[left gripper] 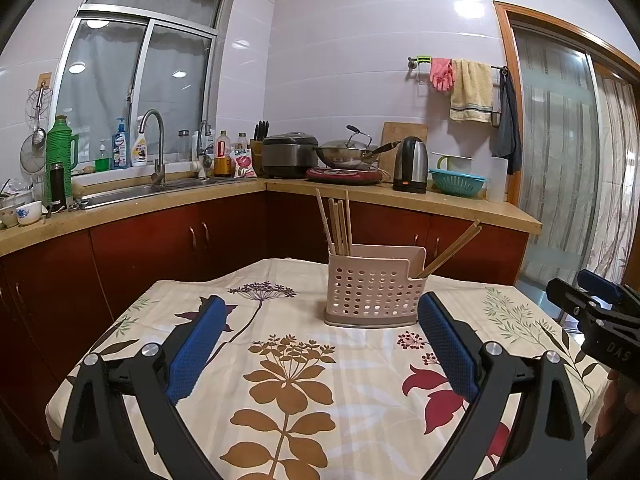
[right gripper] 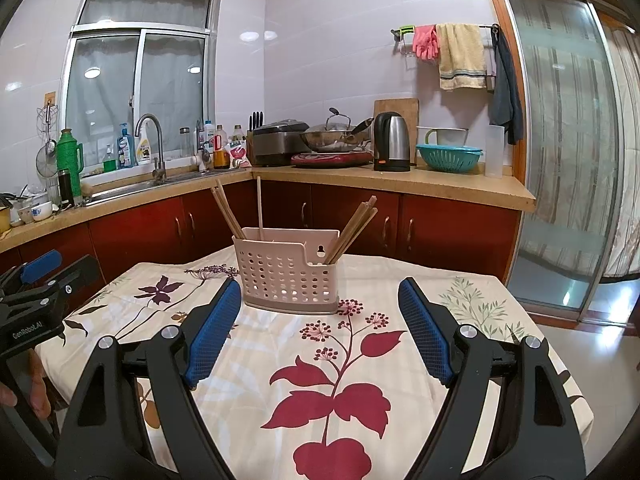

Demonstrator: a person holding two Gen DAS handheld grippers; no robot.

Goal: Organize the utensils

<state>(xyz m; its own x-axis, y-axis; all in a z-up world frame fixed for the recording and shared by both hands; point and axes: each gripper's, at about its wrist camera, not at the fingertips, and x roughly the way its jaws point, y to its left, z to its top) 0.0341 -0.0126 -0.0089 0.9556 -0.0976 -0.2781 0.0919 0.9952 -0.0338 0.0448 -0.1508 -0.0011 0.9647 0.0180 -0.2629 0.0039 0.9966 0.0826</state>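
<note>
Left wrist view looks across a floral tablecloth [left gripper: 288, 392] to a pale perforated utensil holder [left gripper: 372, 292] standing upright near the far middle of the table. The left gripper [left gripper: 320, 312] hangs above the cloth with its blue pads spread wide and nothing between them. The right gripper [right gripper: 320, 292] is likewise released, wide apart and empty, aimed at the same holder [right gripper: 288, 276].

Wooden chopsticks are already in the holder: one bunch [left gripper: 338, 224] stands nearly upright at its left end, another bunch [left gripper: 452, 250] leans out to the right from the lower front pocket. I see no loose utensils on the cloth, though the nearest part of the table is hidden under the grippers, so I can't be sure.

To my eye the sorting is either close to done or paused between picks. If the two bunches are meant to go together, the next move calls for closing on the slanted sticks low on their shafts, lifting them clear of the pocket rim and lowering them beside the upright ones. They are thin and splayed, so they may slip or fan out, and the light holder could tip if tugged sideways.

Behind the table runs the counter with a sink [left gripper: 132, 192], a wok [left gripper: 348, 154], an electric kettle [left gripper: 411, 165] and a teal colander [left gripper: 458, 181]; all well apart, none in the way.
</note>
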